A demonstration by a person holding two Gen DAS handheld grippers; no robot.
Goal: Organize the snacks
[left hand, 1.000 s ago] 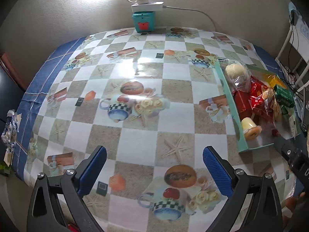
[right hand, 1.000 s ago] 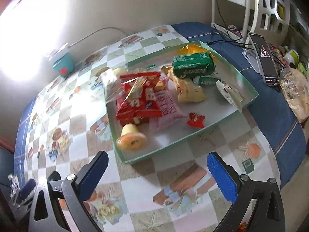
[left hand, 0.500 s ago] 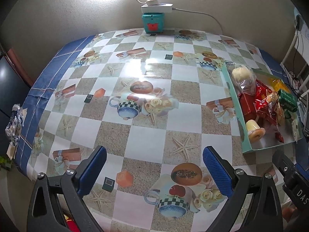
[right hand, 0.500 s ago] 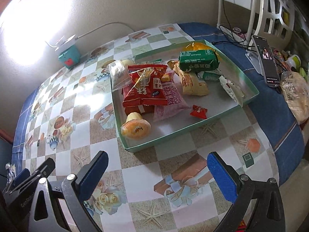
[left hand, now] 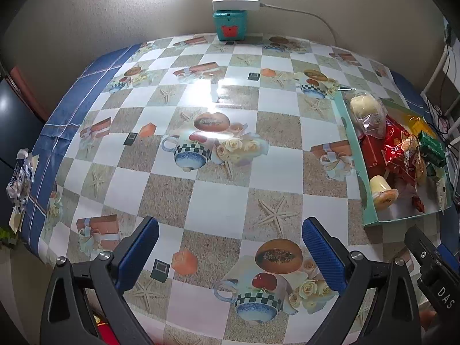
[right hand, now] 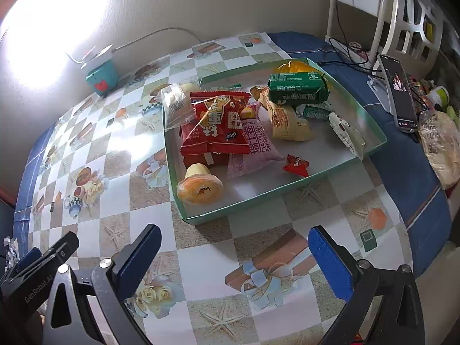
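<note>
A shallow green tray (right hand: 296, 185) (left hand: 369, 218) holds several snacks: a red packet (right hand: 218, 123), a pink packet (right hand: 256, 146), a green packet (right hand: 297, 87), a yellow pudding cup (right hand: 199, 187) (left hand: 381, 191), a small red candy (right hand: 296, 165) and a clear-wrapped bun (right hand: 175, 103) (left hand: 365, 106). My right gripper (right hand: 234, 256) hangs open above the tablecloth, just in front of the tray's near wall. My left gripper (left hand: 230, 248) is open over the bare checked cloth, left of the tray. Neither holds anything.
A teal box with a white lamp base (left hand: 230, 26) stands at the wall. A phone (right hand: 398, 92), cables and a plastic bag (right hand: 442, 143) lie right of the tray. A white chair (right hand: 402, 17) stands beyond. The table's near edge is close below both grippers.
Both grippers have drawn back and risen a little, so more of the table and tray shows. In the right wrist view the red packet has come to lie flatter on the pile. Both stayed open.
</note>
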